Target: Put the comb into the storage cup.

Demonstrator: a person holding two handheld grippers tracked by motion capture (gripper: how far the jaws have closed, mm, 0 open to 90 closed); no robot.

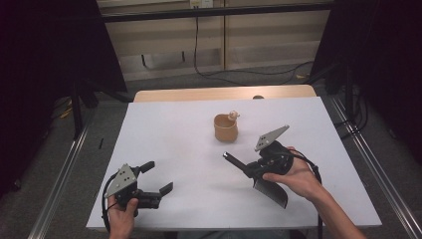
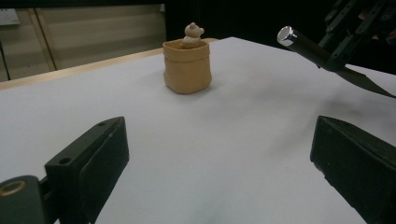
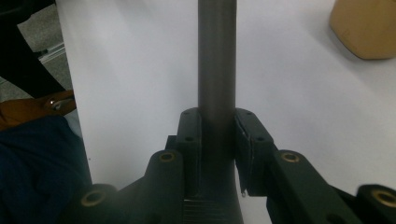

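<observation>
While the white worktop (image 1: pixel 174 149) lies broad beneath both hands, the work in hand looks like carrying the comb (image 1: pixel 263 185) toward the tan pouch (image 1: pixel 225 128); that pouch stands upright past the middle of the worktop, well apart from both tongs, with a small bear figure (image 1: pixel 232 116) peeking over its far rim; the right tongs (image 1: pixel 256 169) are narrowed tight onto the comb's round dark handle (image 3: pixel 216 70), the pads pressing either side of it, its steel-capped end pointing toward the left hand and the toothed blade hanging back under the right hand, off the surface; the left tongs (image 1: pixel 157 177) stand wide with nothing between them, resting near the front edge. To do this well, I judge the grip should stay firm, the handle level, and the approach slow so the pouch is not tipped.
</observation>
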